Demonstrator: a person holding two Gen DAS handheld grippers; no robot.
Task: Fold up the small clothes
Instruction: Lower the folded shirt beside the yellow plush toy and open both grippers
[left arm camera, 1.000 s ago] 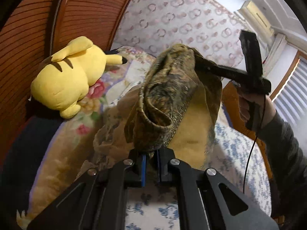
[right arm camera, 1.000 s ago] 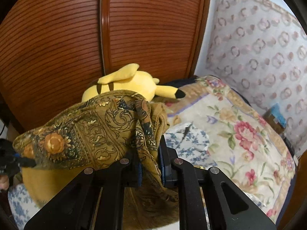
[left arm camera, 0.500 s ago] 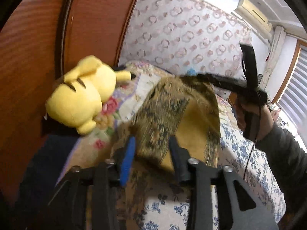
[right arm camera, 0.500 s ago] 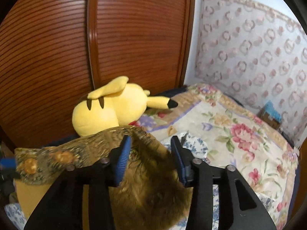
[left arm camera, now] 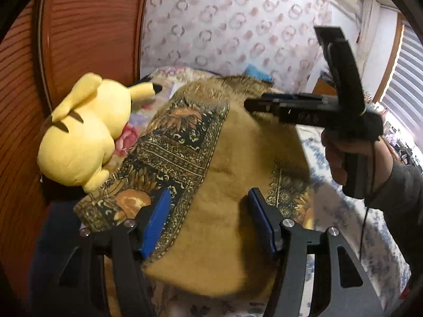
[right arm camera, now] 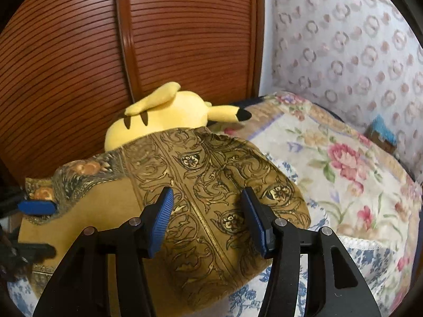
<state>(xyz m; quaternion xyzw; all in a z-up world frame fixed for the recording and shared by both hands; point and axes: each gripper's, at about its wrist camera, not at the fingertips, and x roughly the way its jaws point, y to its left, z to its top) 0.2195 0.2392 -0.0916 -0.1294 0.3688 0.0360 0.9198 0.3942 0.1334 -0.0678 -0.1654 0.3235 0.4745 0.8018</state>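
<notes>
A small garment (left arm camera: 224, 163) of mustard cloth with dark gold-patterned borders lies draped on the bed. My left gripper (left arm camera: 211, 219) hovers over its near edge. Its jaws are opening, and the cloth shows beneath the gap, with neither blue pad pressing on it. In the right wrist view the garment (right arm camera: 211, 163) spreads below my right gripper (right arm camera: 208, 216). That one's jaws are opening too, free of the fabric. The right gripper (left arm camera: 253, 103), held by a hand (left arm camera: 343, 158), sits at the cloth's far edge. My left gripper (right arm camera: 39, 228) shows at the left margin.
A yellow plush toy (left arm camera: 84, 132) lies beside the garment against a slatted wooden door (right arm camera: 185, 39). The bed carries a floral quilt (right arm camera: 330, 158) and a blue-flowered sheet (left arm camera: 343, 211). A patterned wall (right arm camera: 343, 39) stands behind, with a blue box (right arm camera: 380, 134) at its foot.
Both grippers were shut on the bunched, lifted garment. Both have let go and stand open, and the cloth has dropped and lies spread on the bed.
</notes>
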